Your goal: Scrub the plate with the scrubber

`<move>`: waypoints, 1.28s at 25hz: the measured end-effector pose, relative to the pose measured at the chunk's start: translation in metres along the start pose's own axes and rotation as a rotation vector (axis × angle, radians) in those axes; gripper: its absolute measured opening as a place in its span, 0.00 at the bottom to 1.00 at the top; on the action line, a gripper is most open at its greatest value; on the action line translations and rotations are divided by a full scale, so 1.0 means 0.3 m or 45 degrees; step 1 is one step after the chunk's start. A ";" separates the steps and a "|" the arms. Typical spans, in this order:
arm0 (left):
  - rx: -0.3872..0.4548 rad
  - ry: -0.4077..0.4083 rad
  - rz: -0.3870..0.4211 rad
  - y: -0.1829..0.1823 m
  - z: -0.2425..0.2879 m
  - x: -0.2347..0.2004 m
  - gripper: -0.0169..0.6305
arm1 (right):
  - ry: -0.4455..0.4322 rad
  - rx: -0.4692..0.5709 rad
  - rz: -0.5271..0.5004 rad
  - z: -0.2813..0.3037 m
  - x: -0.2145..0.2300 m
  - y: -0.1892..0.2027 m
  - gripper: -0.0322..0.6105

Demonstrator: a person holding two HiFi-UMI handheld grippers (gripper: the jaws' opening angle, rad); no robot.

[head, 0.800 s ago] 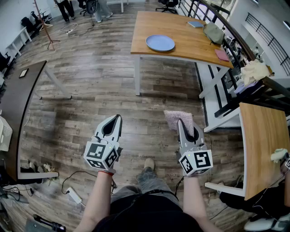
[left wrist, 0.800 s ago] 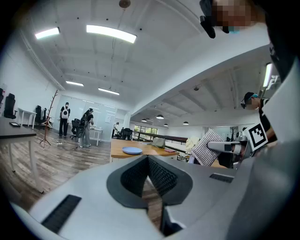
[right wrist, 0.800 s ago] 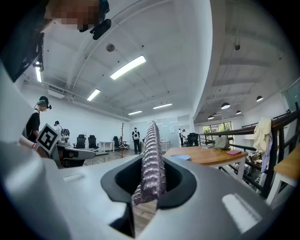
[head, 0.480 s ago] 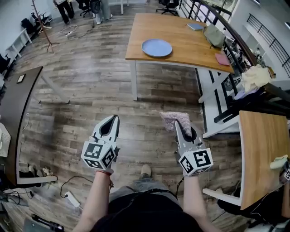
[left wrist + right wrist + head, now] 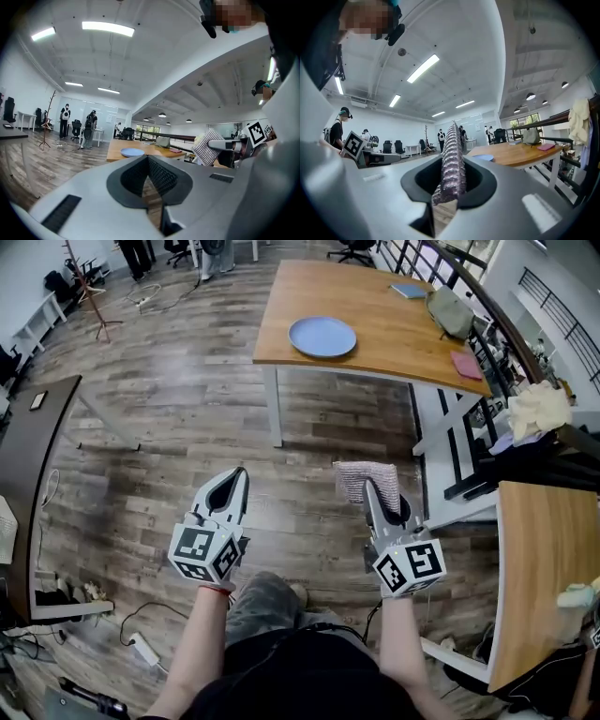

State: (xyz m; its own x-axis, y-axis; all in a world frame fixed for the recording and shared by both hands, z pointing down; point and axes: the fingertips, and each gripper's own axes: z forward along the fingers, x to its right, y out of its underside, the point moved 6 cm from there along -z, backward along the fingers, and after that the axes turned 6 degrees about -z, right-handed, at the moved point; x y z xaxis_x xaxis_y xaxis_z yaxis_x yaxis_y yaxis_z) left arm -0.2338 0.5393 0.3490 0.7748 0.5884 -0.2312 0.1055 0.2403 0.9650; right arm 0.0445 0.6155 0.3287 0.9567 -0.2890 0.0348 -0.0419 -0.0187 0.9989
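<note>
A blue plate (image 5: 322,337) lies on the wooden table (image 5: 394,352) well ahead of me; it shows small as the plate (image 5: 132,152) in the left gripper view and as the plate (image 5: 483,157) in the right gripper view. My right gripper (image 5: 370,486) is shut on a pinkish knitted scrubber (image 5: 367,480), which stands up edge-on as the scrubber (image 5: 453,161) between its jaws. My left gripper (image 5: 240,476) is shut with nothing in it, held level beside the right one over the floor. Both are far short of the table.
A grey bag (image 5: 449,312), a blue book (image 5: 410,291) and a pink pad (image 5: 466,365) lie on the plate's table. A second wooden table (image 5: 536,559) stands at the right, a dark desk (image 5: 28,456) at the left. Cables and a power strip (image 5: 142,650) lie on the floor.
The table and plate have shifted slightly left and nearer in the head view as I walk forward. Both grippers keep their pose, the right one still shut on the scrubber.
</note>
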 end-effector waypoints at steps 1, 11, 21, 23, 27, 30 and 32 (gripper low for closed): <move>-0.002 -0.002 0.006 -0.004 0.011 -0.005 0.02 | 0.000 -0.003 0.011 0.015 0.008 0.006 0.17; -0.031 0.010 -0.032 -0.008 0.268 -0.119 0.02 | 0.047 0.001 0.030 0.186 0.182 0.023 0.17; -0.042 0.183 -0.012 -0.129 0.687 -0.222 0.02 | 0.139 -0.014 0.043 0.480 0.350 0.001 0.17; -0.049 0.205 -0.015 -0.142 0.752 -0.259 0.02 | 0.147 -0.023 0.045 0.545 0.363 0.006 0.17; -0.056 0.231 -0.035 -0.165 0.859 -0.344 0.02 | 0.166 -0.037 0.030 0.667 0.382 0.004 0.17; -0.053 0.250 -0.042 -0.176 0.917 -0.397 0.02 | 0.194 -0.031 0.029 0.740 0.401 0.005 0.17; -0.051 0.253 -0.049 -0.175 0.942 -0.427 0.02 | 0.204 -0.030 0.043 0.778 0.405 0.014 0.17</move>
State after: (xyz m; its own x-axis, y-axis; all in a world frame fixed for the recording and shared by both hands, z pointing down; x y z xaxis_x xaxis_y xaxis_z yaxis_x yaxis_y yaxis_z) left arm -0.1622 0.2331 0.3631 0.6320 0.7179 -0.2917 0.1045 0.2941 0.9501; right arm 0.0934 0.3568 0.3300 0.9886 -0.1325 0.0709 -0.0700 0.0114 0.9975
